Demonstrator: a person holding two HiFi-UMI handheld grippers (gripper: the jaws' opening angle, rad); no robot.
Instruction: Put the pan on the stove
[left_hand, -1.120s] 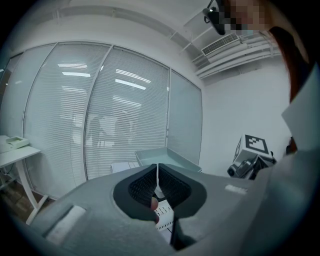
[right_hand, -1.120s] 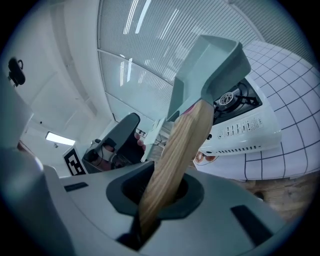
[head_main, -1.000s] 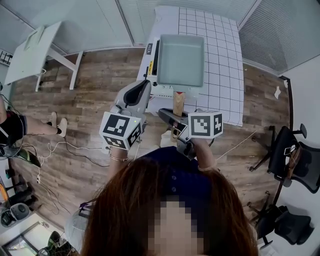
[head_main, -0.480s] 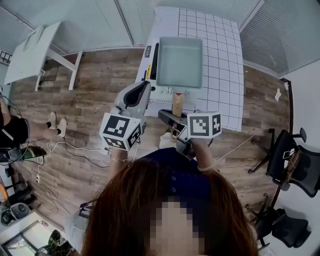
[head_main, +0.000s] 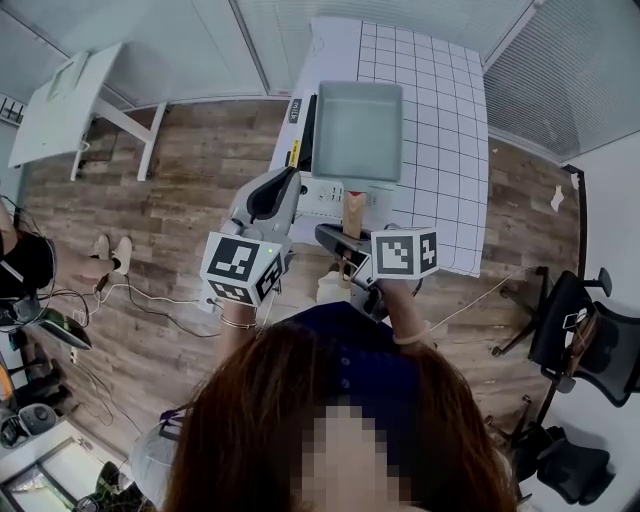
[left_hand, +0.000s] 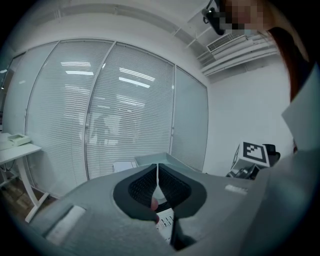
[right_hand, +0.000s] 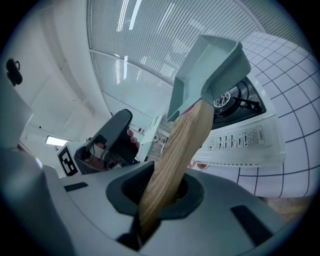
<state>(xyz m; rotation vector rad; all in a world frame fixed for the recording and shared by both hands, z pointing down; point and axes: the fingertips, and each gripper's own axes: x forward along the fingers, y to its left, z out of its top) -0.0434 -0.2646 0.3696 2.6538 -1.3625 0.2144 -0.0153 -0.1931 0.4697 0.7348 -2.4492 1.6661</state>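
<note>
A square grey-green pan (head_main: 358, 130) with a wooden handle (head_main: 354, 212) is over the white stove (head_main: 325, 197) on the gridded table. My right gripper (head_main: 345, 248) is shut on the near end of that handle. In the right gripper view the handle (right_hand: 175, 155) runs up from between the jaws to the pan (right_hand: 207, 65), which is tilted above the black burner (right_hand: 235, 100); I cannot tell whether it touches. My left gripper (head_main: 275, 195) hovers left of the handle, shut with nothing in it. In its own view the pads (left_hand: 165, 185) meet.
The table with the white gridded cloth (head_main: 445, 150) carries the stove near its front left corner. A white desk (head_main: 65, 100) stands far left on the wooden floor. Office chairs (head_main: 585, 335) are at the right. Cables (head_main: 140, 295) trail on the floor at the left.
The pan has shifted slightly farther over the stove, so more of the stove's front panel shows. Both grippers keep nearly the same pose, the right still clamped on the handle.
</note>
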